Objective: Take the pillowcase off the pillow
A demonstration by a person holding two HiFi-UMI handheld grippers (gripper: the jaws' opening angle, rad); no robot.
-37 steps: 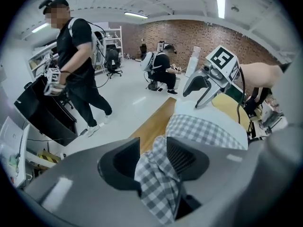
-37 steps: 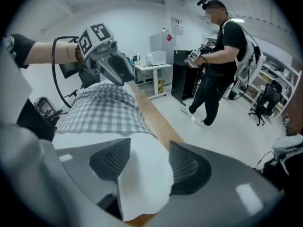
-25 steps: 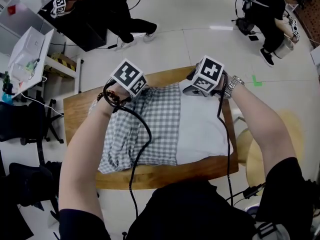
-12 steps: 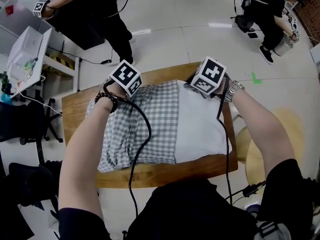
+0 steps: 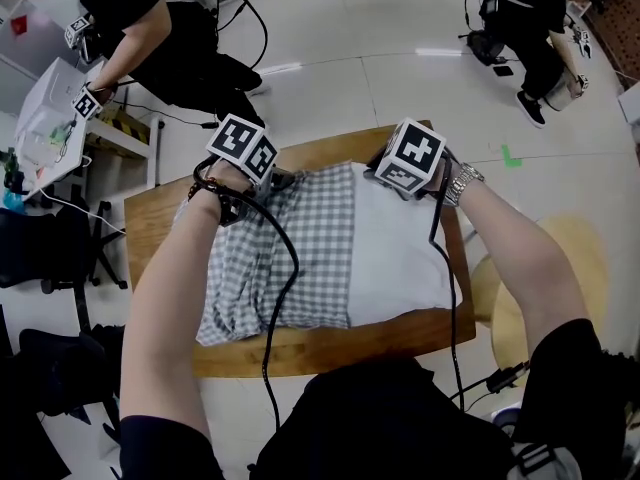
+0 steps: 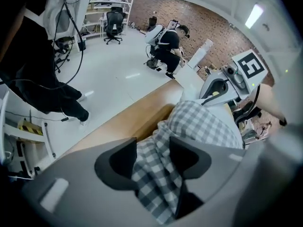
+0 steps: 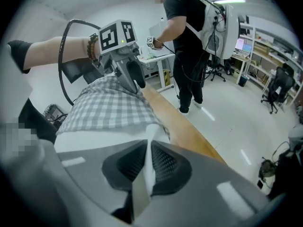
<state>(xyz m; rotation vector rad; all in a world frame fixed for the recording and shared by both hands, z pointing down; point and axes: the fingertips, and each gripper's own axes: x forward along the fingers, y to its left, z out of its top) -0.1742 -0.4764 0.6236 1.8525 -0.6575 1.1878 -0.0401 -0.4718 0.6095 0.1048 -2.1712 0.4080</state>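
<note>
Pillow (image 5: pixel 400 258) lies half bared on the bench (image 5: pixel 330 353), its checked pillowcase (image 5: pixel 290 258) bunched over the left half. At the far edge, the right hand-held gripper (image 7: pixel 146 148) has just clenched on the pillow's white corner, which looks to me like an anchor. The left hand-held gripper (image 6: pixel 154 148) has just been opening. Checked cloth sits slack between its jaws, probably ahead of a fresh bite.

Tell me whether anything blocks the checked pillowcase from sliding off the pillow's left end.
Nothing visible does: bare table lies left of the pillowcase. The right claw has just closed on a corner of the white pillow; the left claw has just opened, checked cloth loose between its jaws.
</note>
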